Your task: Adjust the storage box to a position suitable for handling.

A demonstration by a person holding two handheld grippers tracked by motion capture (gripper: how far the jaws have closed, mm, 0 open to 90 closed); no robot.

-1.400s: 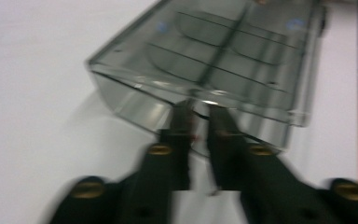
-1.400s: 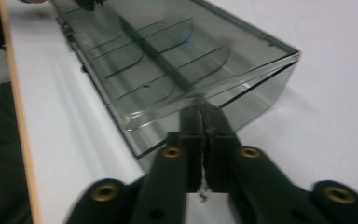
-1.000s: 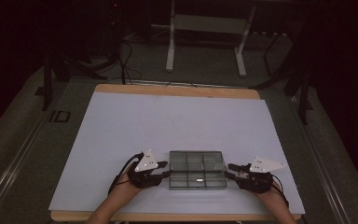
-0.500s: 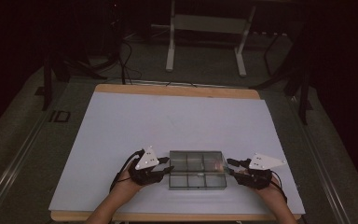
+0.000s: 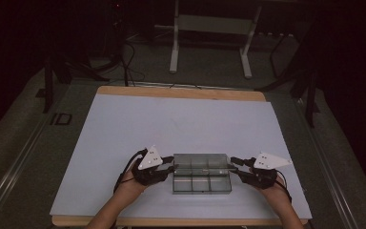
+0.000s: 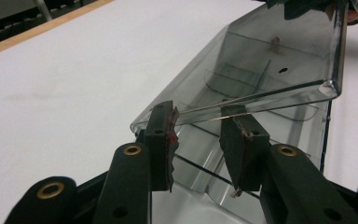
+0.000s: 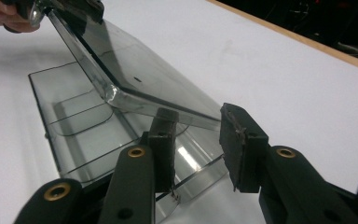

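"ID" marking on floor beside table.

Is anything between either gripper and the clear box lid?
Nothing visible. The left gripper and right gripper each straddle an end of the half-raised lid of the clear box, on bare table.
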